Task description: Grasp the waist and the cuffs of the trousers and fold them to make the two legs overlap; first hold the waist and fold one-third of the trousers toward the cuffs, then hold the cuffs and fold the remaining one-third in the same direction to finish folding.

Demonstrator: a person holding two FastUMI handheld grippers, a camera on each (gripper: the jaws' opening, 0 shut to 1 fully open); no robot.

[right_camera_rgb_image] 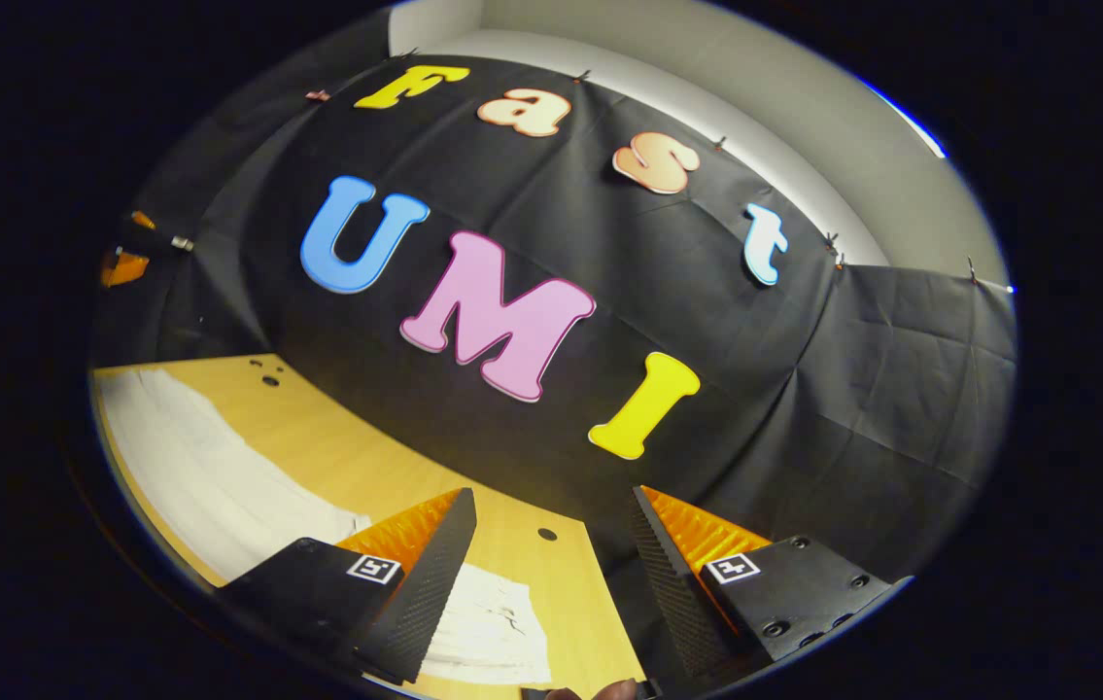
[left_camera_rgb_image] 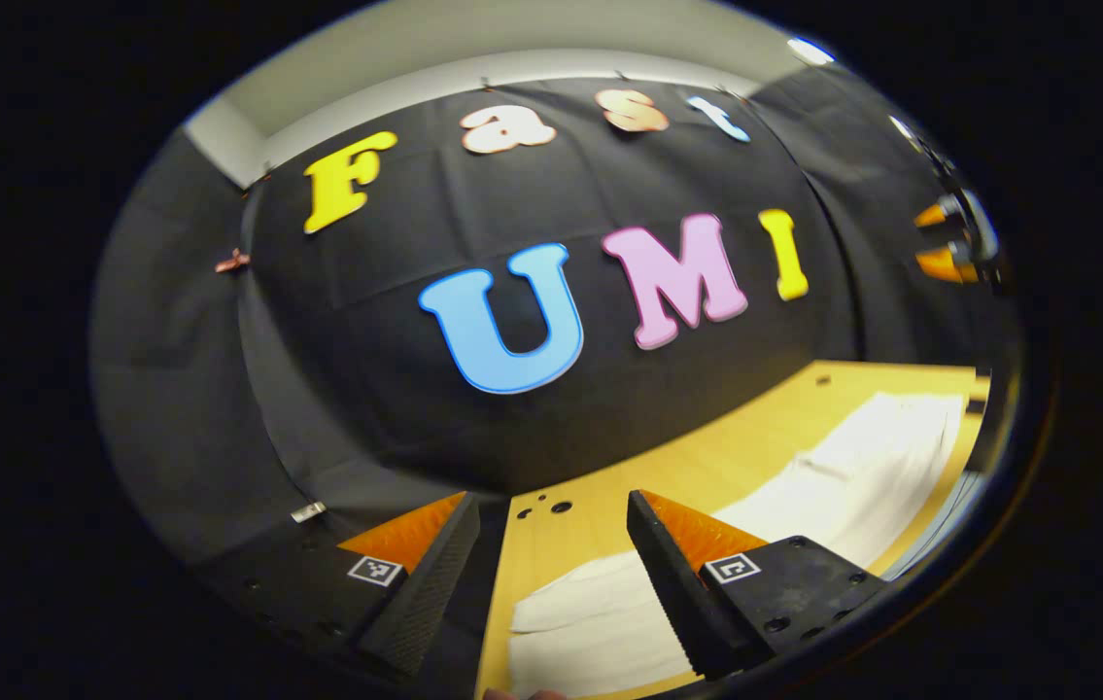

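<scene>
Left gripper view: pale wooden surface (left_camera_rgb_image: pixel 600 525) fills lower right; white cloth trousers (left_camera_rgb_image: pixel 862 467) lie flat along it, apparently unfolded. Left tool (left_camera_rgb_image: pixel 551 564) at bottom centre stands wide apart, holding nothing. Right gripper view: right tool (right_camera_rgb_image: pixel 551 574) likewise wide, empty, above trousers. Judgement: no fold begun; all steps remain.

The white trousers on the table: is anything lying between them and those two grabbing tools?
Nothing visible does. The white trousers lie flat on the wooden table, nothing on them. The left gripper and right gripper hang above with jaws open, holding nothing.
</scene>
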